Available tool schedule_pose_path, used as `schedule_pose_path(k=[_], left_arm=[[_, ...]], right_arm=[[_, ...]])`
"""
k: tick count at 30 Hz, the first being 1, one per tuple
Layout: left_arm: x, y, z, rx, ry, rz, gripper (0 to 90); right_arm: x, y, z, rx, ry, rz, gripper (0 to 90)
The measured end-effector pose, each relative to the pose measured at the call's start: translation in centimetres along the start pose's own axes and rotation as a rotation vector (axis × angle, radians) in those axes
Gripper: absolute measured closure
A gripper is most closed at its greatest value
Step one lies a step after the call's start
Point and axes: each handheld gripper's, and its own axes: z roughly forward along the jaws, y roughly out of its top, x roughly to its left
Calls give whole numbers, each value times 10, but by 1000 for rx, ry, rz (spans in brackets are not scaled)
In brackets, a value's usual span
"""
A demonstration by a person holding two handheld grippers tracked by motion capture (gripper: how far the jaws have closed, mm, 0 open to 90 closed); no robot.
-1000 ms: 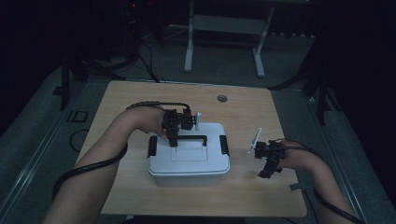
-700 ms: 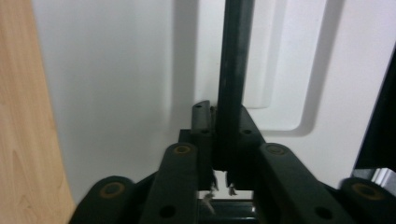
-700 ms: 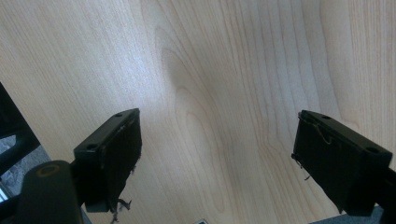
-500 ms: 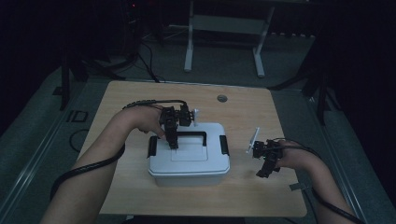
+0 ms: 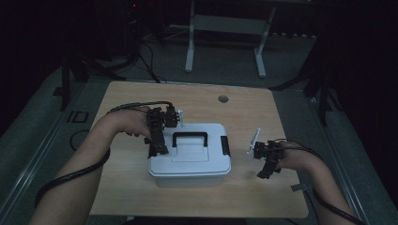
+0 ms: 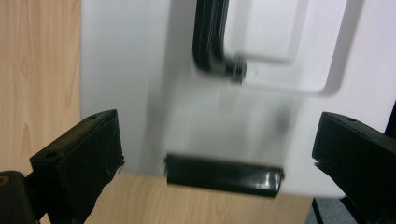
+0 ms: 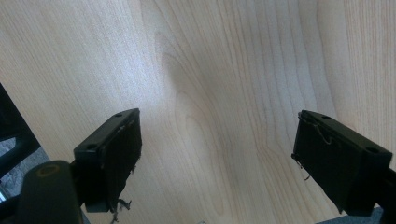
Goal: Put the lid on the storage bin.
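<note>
Left hand-held gripper (image 5: 157, 140) off latch (image 6: 224, 175), jaws opening | white box (image 5: 190, 157) closed

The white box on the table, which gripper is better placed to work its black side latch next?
Left. The left gripper hangs over the box with its jaws, just opened, astride the latch. The right gripper is beside the box, open above bare table.

This looks like a dim lab or recording room rather than a home. A light wooden table with rounded corners (image 5: 263, 112) stands on grey carpeted floor (image 5: 225, 70), black cables (image 5: 150, 61) trail across it, and the white metal legs of a desk frame (image 5: 190, 42) stand beyond among dark equipment stands (image 5: 65, 70).
</note>
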Motion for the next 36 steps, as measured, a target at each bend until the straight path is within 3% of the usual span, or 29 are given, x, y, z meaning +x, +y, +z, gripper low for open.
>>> schedule_pose_path(k=[8, 19, 36], left_arm=[[0, -36, -3, -66, -9, -60, 14], [-10, -76, 4, -90, -18, -106, 14], [-20, -128, 20, -65, -29, -167, 15]], right_arm=[[-1, -1, 1, -4, 1, 8, 149], [1, 1, 0, -13, -8, 1, 149], [2, -2, 1, -2, -11, 4, 150]])
